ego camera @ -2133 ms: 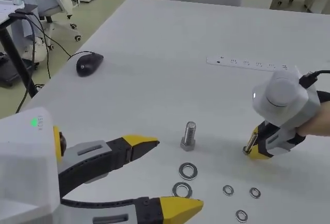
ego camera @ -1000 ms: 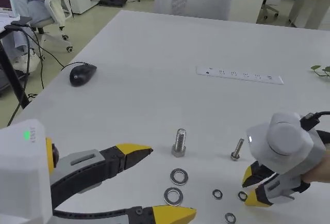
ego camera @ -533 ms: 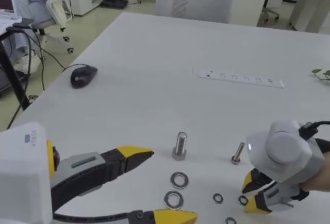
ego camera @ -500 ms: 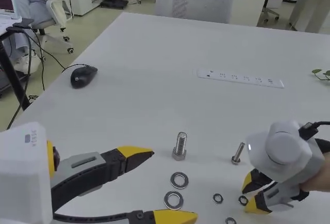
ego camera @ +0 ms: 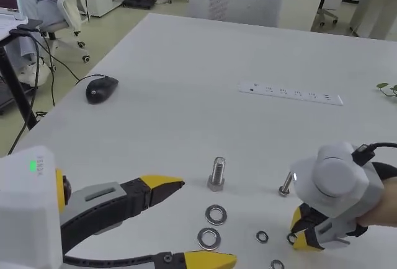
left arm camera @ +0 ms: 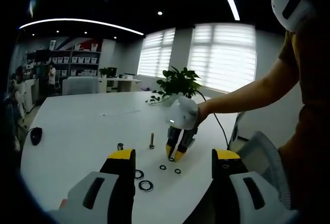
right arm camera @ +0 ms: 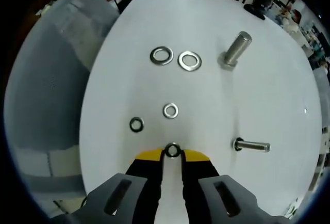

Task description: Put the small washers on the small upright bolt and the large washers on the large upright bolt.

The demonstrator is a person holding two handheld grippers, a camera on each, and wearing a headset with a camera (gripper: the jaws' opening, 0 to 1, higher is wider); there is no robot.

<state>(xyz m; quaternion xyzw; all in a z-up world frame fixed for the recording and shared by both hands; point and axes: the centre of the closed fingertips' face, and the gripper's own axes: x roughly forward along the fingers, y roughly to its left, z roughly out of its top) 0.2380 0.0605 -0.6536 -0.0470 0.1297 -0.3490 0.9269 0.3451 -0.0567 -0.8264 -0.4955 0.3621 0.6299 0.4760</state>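
Item one: my right gripper (ego camera: 305,237) is down at the tabletop (ego camera: 205,83). Its jaws are clenched on one small washer (right arm camera: 172,150), which sits between the yellow tips in the right gripper view. The washer lies flat and thin, so I come at it steeply from above and pinch it by the rim. I cannot tell whether it has left the surface.

Item two: my left gripper (ego camera: 203,222) has its jaws released and spread wide, grasping nothing. It hovers over the two large washers (ego camera: 215,214), in my judgement parked ready for them.

Item three: the small bolt (ego camera: 286,183) stands on its head, thread upward, just beside the right gripper, with its shank bare. The large bolt (ego camera: 217,173) stands the same way, also bare, near the large washers. Set like this, each offers an open tip for a washer to drop over.

Item four: two spare small washers (right arm camera: 170,111) lie loose and apart nearby.

Assessment: the task is at an early stage, with no washer on either bolt. The next move calls for a level lift and the hole centred over the small bolt's tip. The risks are the washer slipping from the pinch, or a nudge toppling the freestanding bolt.
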